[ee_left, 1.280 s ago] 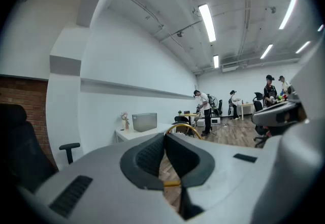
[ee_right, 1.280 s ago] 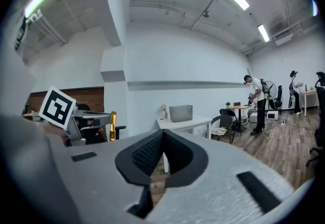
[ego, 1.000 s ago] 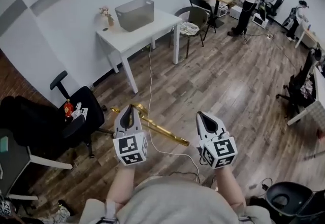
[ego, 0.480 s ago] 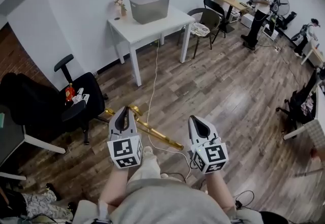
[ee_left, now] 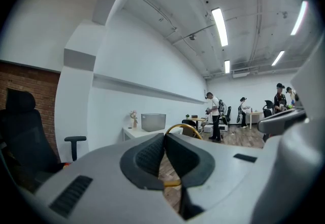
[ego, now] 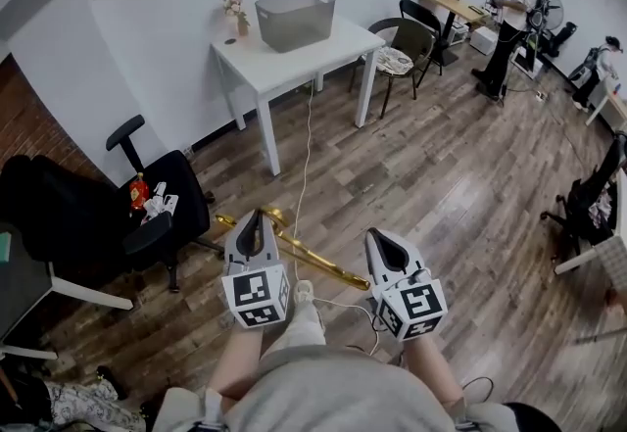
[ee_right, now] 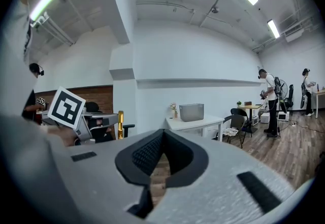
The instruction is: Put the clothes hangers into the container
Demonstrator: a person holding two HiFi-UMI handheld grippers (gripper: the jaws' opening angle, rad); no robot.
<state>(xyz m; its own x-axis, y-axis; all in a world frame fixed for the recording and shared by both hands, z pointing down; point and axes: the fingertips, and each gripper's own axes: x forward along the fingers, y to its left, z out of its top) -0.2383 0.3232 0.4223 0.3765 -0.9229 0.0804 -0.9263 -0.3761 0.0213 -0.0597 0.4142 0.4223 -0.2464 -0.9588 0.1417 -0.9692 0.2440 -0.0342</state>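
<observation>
On my left gripper (ego: 253, 220) the jaws clamped a gold hanger (ego: 331, 265); on my right gripper (ego: 380, 240) they met empty; a grey container (ego: 294, 19) sat on the bench (ego: 284, 64).

Head view: the left gripper (ego: 252, 220) is covering the middle stretch of the gold clothes hanger (ego: 323, 264). In the left gripper view, that gripper's own body is masking everything except the hook's arc and a sliver caught between the closed jaws. The walls of the grey container (ego: 295, 19) are concealing its interior. The standing person (ego: 516, 9) far off is appearing too small for detail.
</observation>
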